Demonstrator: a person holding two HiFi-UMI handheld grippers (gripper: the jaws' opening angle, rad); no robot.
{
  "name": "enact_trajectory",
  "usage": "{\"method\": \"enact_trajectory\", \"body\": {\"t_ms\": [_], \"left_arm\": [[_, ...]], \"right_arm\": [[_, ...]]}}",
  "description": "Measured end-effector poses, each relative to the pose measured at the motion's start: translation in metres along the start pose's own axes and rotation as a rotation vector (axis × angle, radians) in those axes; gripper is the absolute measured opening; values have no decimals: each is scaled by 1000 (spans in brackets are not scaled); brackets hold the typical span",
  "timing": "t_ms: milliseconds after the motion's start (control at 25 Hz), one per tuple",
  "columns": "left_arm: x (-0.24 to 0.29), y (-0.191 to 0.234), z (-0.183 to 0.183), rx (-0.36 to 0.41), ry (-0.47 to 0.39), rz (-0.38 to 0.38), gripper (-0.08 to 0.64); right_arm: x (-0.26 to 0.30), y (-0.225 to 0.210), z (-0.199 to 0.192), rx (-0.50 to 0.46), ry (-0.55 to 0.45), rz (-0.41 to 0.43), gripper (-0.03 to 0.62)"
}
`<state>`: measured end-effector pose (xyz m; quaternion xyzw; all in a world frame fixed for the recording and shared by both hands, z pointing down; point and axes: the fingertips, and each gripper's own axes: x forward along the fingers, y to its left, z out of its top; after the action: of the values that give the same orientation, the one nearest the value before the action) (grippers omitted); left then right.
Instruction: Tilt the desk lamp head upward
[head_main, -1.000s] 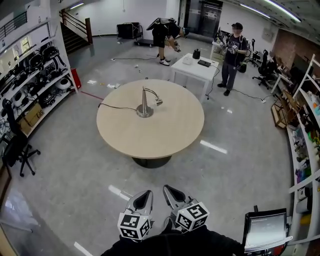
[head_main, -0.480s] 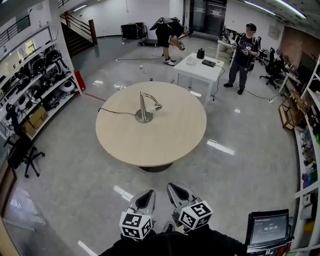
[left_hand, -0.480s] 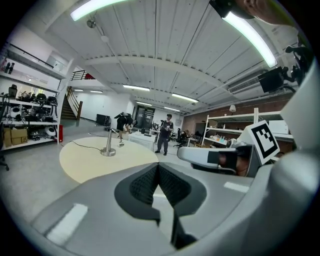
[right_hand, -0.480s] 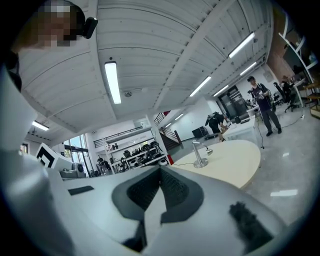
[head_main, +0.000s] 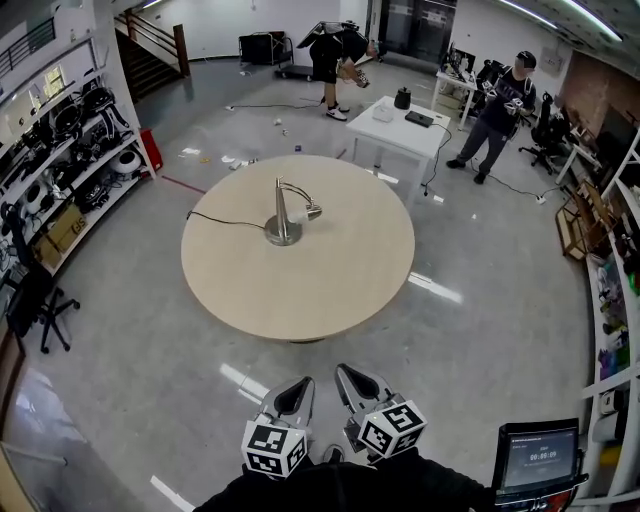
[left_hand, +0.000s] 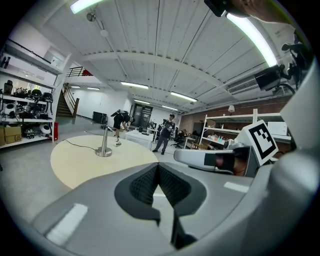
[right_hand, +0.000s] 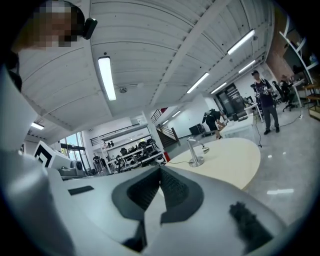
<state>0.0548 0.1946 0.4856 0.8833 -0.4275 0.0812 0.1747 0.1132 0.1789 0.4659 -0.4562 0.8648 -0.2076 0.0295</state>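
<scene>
From the head view, the lamp (head_main: 283, 216) stands left of the table's (head_main: 300, 290) centre, toward its far edge, with the lamp head (head_main: 313, 211) drooping. The left gripper (head_main: 296, 390) and right gripper (head_main: 350, 380) hang well short of the near edge.

In the left gripper view, the jaws are pressed together on nothing.

The right gripper view shows the same: jaws together and empty.

This looks like the approach step. The next move calls for reaching the table, parting one gripper's jaws and taking the head.

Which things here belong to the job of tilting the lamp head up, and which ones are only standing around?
For the job: desk lamp, the round table under it, left gripper and right gripper, both with shut, empty jaws.
Only around: white table, shelves, office chair, screen, staircase.
</scene>
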Motion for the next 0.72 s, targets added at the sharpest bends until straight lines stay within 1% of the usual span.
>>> {"method": "enact_trajectory", "body": {"t_ms": [120,280,520,720], "left_arm": [[19,15,6,-11,0,-23,6],[42,43,24,-16,-9,-44,6],[63,90,48,3,-15,-82,6],[73,135,59,-16,-14,-97,6]], "right_arm": [[20,-12,5,-5,3,-21,-2],[53,-25,17,-16,0,-47,-2],[111,-24,27,-48,10,-70,-2],[154,-23,29,-49,24,-105,-2]]}}
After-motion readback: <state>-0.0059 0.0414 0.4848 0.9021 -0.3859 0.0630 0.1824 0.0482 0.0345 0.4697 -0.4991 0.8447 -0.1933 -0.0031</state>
